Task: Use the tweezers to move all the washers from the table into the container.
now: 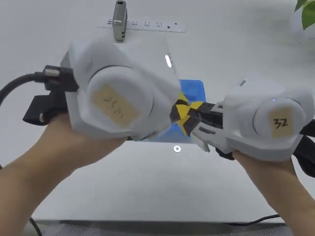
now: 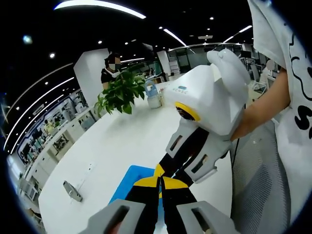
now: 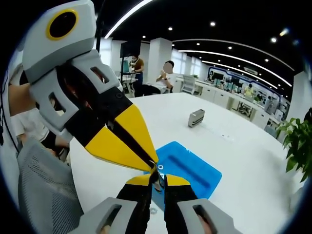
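The left gripper [image 2: 161, 184] and the right gripper [image 3: 157, 181] are held by the person's hands above the white table [image 1: 147, 191], and their yellow and black tips meet over the near edge of the blue container [image 1: 195, 88]. In the left gripper view, the two yellow tips of the left gripper are pressed together, so this claw is closed. In the right gripper view, the right gripper's tips stand almost together with only a narrow gap. A thin dark thing sits in that gap, but it is too small to name, and I cannot tell if the claw really grips it. The closed point of the left gripper touches just above this gap. One washer [image 1: 177, 148] lies flat on the table, just beside the near edge of the container and below the joined tips. At the far side of the table there are a white power strip [image 1: 147, 24] and a grey metal block [image 1: 119, 19]. A green plant [image 3: 297, 141] stands at the table's edge.
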Available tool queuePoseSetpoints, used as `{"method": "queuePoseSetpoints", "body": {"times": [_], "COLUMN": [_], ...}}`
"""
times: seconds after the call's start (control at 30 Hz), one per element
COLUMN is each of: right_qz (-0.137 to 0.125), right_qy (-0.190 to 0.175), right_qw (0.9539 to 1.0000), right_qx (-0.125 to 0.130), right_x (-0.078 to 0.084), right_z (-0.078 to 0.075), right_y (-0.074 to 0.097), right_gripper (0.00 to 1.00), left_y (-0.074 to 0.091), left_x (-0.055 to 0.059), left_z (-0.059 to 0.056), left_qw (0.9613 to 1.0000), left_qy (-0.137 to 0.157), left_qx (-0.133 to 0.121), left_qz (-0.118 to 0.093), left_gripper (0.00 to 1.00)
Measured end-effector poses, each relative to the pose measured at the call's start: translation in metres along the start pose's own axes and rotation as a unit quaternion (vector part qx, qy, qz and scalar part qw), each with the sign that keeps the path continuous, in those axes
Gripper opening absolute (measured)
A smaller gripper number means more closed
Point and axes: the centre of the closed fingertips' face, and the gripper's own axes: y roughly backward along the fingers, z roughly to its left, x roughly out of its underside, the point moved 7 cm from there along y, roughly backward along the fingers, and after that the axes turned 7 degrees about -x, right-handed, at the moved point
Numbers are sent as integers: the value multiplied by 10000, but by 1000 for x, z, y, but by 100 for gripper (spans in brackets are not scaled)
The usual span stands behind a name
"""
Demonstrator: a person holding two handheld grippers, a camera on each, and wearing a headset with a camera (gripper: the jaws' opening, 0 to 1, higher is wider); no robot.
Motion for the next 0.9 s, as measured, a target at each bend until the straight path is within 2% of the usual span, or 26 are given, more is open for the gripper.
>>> {"method": "queuePoseSetpoints", "body": {"times": [0.27,0.4,0.6,0.9], "right_qz": [186,242,395,466], "right_qy": [-139,-170,-180,-280], "right_qw": [9996,9994,9987,9982], "right_qx": [-135,-169,-252,-271], "right_x": [20,25,31,39], "right_z": [4,5,5,4], "right_y": [-10,-13,-15,-17], "right_gripper": [5,5,5,6], "left_y": [-11,-14,-18,-21], "left_x": [16,21,25,31], "left_z": [-11,-12,-14,-18], "left_qw": [9997,9994,9988,9982], "left_qy": [75,139,248,307], "left_qx": [140,173,247,298], "left_qz": [202,277,335,414], "left_gripper": [0,0,0,0]}}
